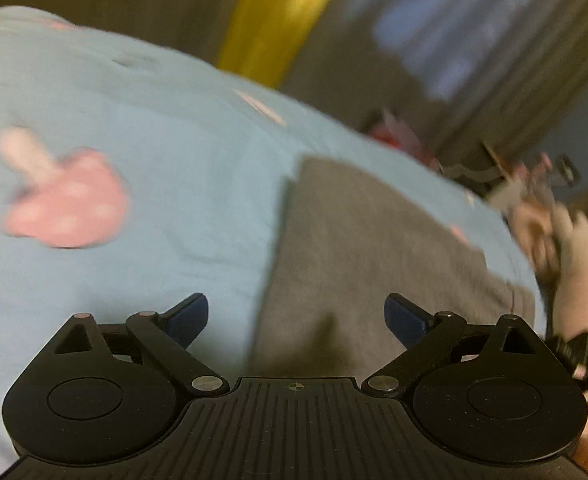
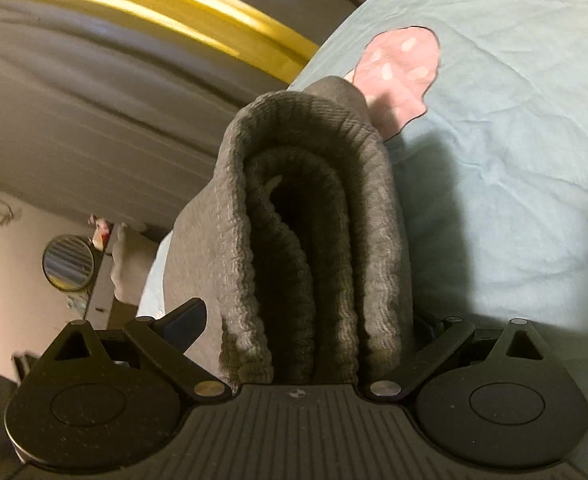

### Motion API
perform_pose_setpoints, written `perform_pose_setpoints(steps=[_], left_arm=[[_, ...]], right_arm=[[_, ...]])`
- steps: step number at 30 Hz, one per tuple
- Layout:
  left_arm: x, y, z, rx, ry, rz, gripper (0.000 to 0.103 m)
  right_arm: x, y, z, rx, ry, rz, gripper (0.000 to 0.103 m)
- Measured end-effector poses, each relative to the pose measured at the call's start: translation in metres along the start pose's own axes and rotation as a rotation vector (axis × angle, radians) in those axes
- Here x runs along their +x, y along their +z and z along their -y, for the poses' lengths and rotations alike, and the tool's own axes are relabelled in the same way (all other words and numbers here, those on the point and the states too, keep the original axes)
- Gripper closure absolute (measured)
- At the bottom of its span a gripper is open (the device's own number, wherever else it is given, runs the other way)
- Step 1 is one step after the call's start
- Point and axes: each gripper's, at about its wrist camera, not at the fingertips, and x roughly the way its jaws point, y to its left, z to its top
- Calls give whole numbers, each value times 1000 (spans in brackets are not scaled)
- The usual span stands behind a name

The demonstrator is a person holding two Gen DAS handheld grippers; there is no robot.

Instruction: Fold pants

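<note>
Left gripper: jaws wide apart, nothing between them. Ahead of it the pants lie flat on the blue sheet as a grey slab with straight edges, its near end under the right jaw and its left edge running up from between the jaws; a pink print sits well off beyond the left jaw. View is motion-blurred, so fine detail is out. Right gripper: a thick doubled ribbed band of the pants stands between the jaws, against the right one, with a clear gap to the left one, so the jaws look partly open and I can't tell if it's clamped. My read: folded at least once already, another fold or final placement and smoothing left.
</note>
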Motion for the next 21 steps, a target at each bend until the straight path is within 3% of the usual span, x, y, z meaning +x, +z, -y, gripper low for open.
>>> perform_pose_setpoints(steps=[5,10,11,13,14,17,21], left_arm=[[85,12,11,10,-8,-196,2],[103,14,24,62,-3,-136,2],[101,13,26,61,-3,-116,12],[97,9,36,99,41,-91,28],[93,5,40,108,34,-79,42],[78,3,48,125,29,-35,62],[59,14,50,64,-12,23,73]], right_arm=[[4,7,-3,-25,17,-48,4],[16,17,-6,-64,-6,-67,4],[19,17,-13,-89,-39,-51,7],[23,16,-27,-159,-131,-36,39],[25,17,-34,-197,-178,-42,40],[23,20,-45,-210,-194,-47,47],[13,23,-68,-229,-159,16,51]])
